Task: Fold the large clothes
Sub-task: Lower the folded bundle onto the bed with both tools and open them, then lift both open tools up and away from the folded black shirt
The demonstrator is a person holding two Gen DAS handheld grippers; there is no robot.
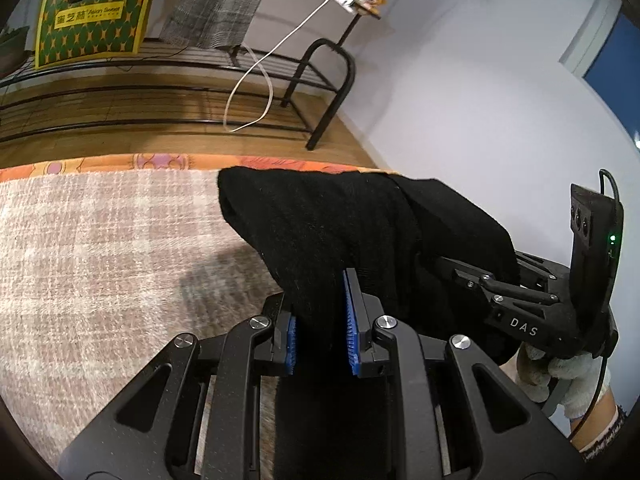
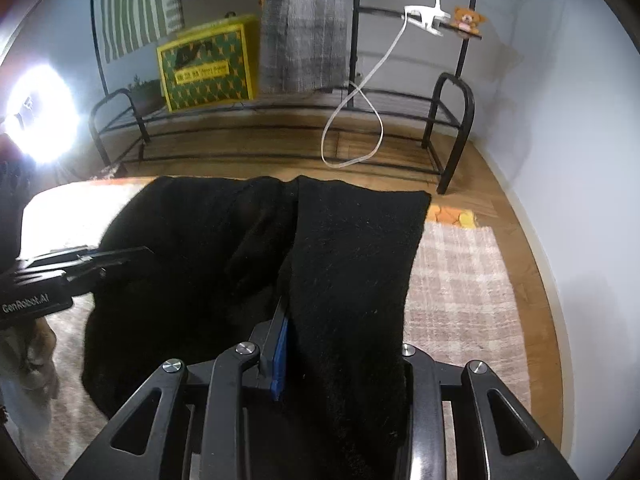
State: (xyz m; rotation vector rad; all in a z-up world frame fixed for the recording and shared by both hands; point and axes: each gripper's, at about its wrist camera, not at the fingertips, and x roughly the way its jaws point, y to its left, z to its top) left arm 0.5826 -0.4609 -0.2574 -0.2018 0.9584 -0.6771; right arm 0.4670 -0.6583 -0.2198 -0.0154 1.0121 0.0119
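Observation:
A black knitted garment [image 1: 320, 220] hangs bunched above a pink-and-white plaid blanket [image 1: 100, 248]. My left gripper [image 1: 318, 304] is shut on a fold of it, with the cloth pressed between the blue pads [image 1: 352, 320]. My right gripper [image 1: 472, 276] comes in from the right in a gloved hand [image 1: 560, 376], its tips buried in the same cloth. In the right wrist view the garment [image 2: 352, 248] drapes over my right gripper [image 2: 344, 344]. It hides one finger, and only one blue pad [image 2: 280, 352] shows against the cloth. The left gripper [image 2: 132, 254] holds the garment's left side.
The blanket lies on an orange patterned sheet [image 1: 168, 160]. Beyond it are wood floor and a black metal rack [image 2: 452, 128] with a yellow-green bag [image 2: 208, 68], a hanging grey plaid cloth [image 2: 304, 28] and a looped white cable [image 2: 352, 132]. A bright lamp [image 2: 44, 116] glares at left. A white wall [image 1: 480, 80] is close on the right.

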